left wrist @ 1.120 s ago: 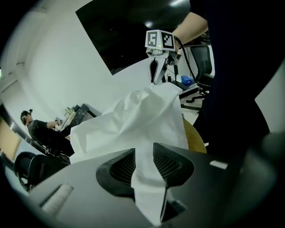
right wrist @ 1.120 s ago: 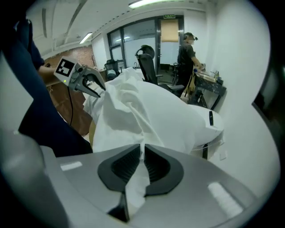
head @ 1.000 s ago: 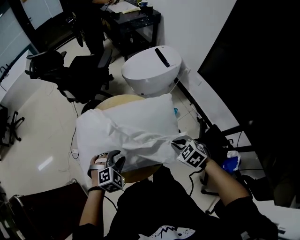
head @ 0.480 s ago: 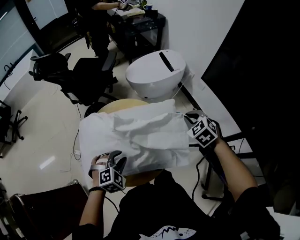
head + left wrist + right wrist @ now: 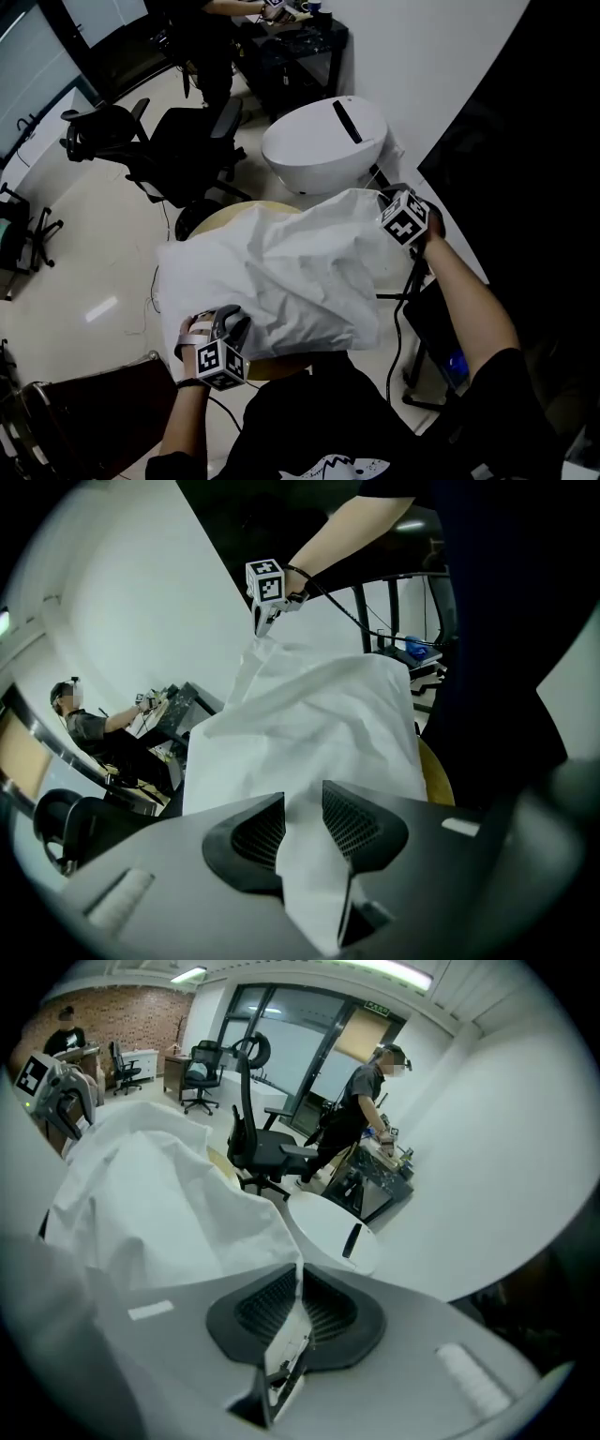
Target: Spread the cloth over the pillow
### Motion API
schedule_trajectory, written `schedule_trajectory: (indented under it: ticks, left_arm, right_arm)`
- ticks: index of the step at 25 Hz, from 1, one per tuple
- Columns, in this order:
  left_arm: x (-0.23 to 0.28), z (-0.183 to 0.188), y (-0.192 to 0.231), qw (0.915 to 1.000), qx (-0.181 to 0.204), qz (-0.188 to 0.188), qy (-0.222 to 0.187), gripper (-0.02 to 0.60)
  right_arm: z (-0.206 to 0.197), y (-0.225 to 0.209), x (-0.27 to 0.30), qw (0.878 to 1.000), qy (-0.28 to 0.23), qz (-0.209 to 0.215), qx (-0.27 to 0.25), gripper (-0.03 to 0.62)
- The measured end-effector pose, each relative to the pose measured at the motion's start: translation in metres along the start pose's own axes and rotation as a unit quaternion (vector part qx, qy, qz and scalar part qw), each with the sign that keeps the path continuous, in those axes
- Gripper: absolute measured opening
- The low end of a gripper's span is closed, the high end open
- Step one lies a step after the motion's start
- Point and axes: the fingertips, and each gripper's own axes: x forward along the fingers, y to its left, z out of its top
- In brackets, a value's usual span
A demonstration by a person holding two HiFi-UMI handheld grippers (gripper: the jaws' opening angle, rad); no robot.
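Head view: white cloth [image 5: 291,272] is draped in a crumpled heap over the round tabletop [image 5: 217,217]. The pillow under it is almost all hidden, and I can't tell its surface from the cloth. Cloth looks thin, light and limp. It sags and creases between the two held points, so it will likely only go flat if pulled taut. Best holds are the edges or corners, wide apart. Nothing here is fragile.

Left gripper [image 5: 232,325] is at the tabletop's near edge, forearm coming up from below, pointing down into the cloth. Right gripper [image 5: 386,197] is out past the tabletop's far right side, arm stretched long, with the cloth corner lifted.

Left gripper view: left gripper [image 5: 302,806] has its jaws part-way apart and clamped on a thick bunched fold of cloth [image 5: 319,714], which fills the gap between the pads. The cloth rises away over the tabletop [image 5: 437,772] to the right gripper [image 5: 260,630], high at the far side.

Right gripper view: right gripper [image 5: 298,1283] has its jaws nearly together, pinching one thin edge of cloth [image 5: 159,1213]. The sheet slopes down from there across the tabletop toward the left gripper [image 5: 58,1091] at the opposite side. That thin pinch could slip if tugged hard.
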Motion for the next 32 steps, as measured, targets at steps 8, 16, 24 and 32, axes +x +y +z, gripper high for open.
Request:
schedule_trajectory:
  ticks: [8,16,24,32]
  left_arm:
    - [0.012,-0.006,0.002,0.9987,-0.034,-0.014,0.035,0.120]
    - [0.022,-0.006,0.005,0.9962,-0.059,-0.021,0.061,0.123]
    - [0.032,-0.014,0.003,0.9940,-0.067,-0.027,0.082,0.123]
    - [0.011,-0.002,0.017,0.9924,-0.084,-0.056,0.071,0.123]
  right_arm:
    - [-0.002,-0.039,0.091,0.999,0.037,0.020,-0.025,0.031]
    - [-0.023,-0.045,0.173,0.993,0.087,0.071,-0.042,0.031]
    - [-0.040,0.006,0.225,0.985,0.104,0.135,-0.035,0.032]
    - [-0.020,0.007,0.190,0.987,0.043,0.152,0.029,0.107]
